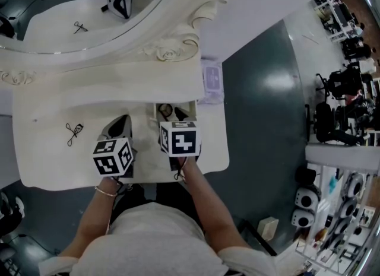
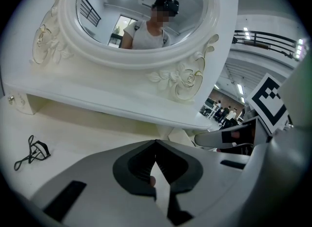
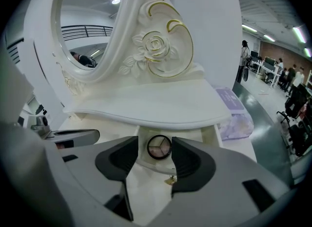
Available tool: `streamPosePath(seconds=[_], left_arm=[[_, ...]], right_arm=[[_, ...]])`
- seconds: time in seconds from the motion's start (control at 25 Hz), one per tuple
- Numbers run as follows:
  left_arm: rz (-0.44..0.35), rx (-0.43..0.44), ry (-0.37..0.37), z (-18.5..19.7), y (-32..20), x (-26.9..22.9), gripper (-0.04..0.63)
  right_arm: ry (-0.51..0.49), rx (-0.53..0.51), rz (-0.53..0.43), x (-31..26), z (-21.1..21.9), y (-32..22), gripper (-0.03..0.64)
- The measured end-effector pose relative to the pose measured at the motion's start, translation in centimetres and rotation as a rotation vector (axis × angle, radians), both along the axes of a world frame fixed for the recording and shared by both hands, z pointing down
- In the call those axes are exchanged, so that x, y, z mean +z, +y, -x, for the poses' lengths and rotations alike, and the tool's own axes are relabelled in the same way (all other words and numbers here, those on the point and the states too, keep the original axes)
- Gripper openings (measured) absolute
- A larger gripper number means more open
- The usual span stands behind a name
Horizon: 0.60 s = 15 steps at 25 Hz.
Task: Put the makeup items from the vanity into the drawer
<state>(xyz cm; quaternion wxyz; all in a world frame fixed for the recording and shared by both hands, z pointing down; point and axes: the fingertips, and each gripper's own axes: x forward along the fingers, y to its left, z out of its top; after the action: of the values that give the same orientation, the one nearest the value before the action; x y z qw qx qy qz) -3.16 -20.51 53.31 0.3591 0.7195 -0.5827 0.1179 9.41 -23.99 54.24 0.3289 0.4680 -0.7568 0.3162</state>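
— What could trip me up from here?

— Your right tongs [image 3: 155, 145] are spread and empty, poised over the open drawer [image 1: 157, 112]. The compact [image 3: 159, 147] lies inside it at 12 o'clock. Dip lower and I'd judge you could knock the drawer front, or catch the shelf [image 3: 146, 104] that overhangs it.

— And my left?

— Your left tongs [image 2: 156, 145] are pressed together, with nothing in them that I can make out. The curler [image 1: 73, 132] lies flat on the bench [image 1: 47, 162] at 9 o'clock from them, well apart. It's thin wire, so a poor pinch will likely make it skid or snag.

— What's around me?

— A purple pack [image 1: 212, 80] sits at the shelf's end, at 1 o'clock from the drawer; a wide swing could brush it off. The bench is smooth and white, with a carved mirror [image 2: 122, 60] at 12. Past it there's glossy dark floor [image 1: 261, 120], chairs [image 1: 332, 120] and racks [image 1: 350, 209] at 3 o'clock, and people [image 3: 287, 74] far off.
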Motion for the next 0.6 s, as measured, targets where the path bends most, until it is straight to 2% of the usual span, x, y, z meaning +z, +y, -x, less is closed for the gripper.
streamPosePath(seconds=[0.48, 0.6], left_arm=[[-0.041, 0.012, -0.010, 0.0, 1.9, -1.8, 0.003], [-0.054, 0.015, -0.012, -0.1, 2.6, -2.5, 0.003]], right_arm=[[-0.005, 0.036, -0.081, -2.6, -0.4, 1.5, 0.218], [-0.003, 0.045, -0.095, -3.3, -0.6, 2.3, 0.199]])
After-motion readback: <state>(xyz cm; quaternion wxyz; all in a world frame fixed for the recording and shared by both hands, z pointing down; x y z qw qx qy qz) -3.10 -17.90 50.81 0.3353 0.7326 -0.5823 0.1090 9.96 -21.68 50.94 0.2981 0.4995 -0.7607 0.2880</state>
